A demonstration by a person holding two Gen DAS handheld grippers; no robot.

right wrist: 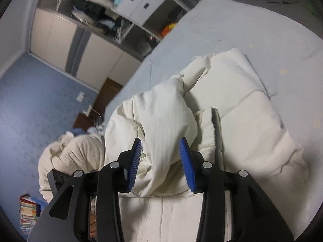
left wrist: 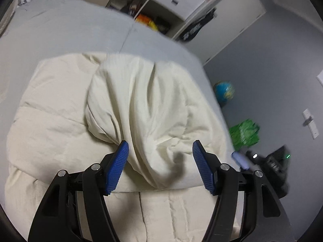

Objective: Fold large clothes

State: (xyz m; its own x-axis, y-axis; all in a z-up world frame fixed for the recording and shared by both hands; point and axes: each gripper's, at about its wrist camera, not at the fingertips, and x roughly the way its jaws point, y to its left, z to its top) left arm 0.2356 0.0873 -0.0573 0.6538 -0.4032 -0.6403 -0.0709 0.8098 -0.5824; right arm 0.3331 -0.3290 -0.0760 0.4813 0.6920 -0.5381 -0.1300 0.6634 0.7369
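Left gripper jaws wide apart, gripping nothing — a raised fold of the cream duvet sits between them, untouched. Right gripper part-open over another bunched fold, pads w/ no clear contact. Duvet lies folded on the grey bed — shelves beyond

The left gripper has two matte black fingers, each faced with a ribbed blue pad, and round silver screw heads on the pivots at about 7 and 5 o'clock in its view. The right gripper is built alike: black linkage arms with triangular cut-outs, ribbed blue pads, silver screws.
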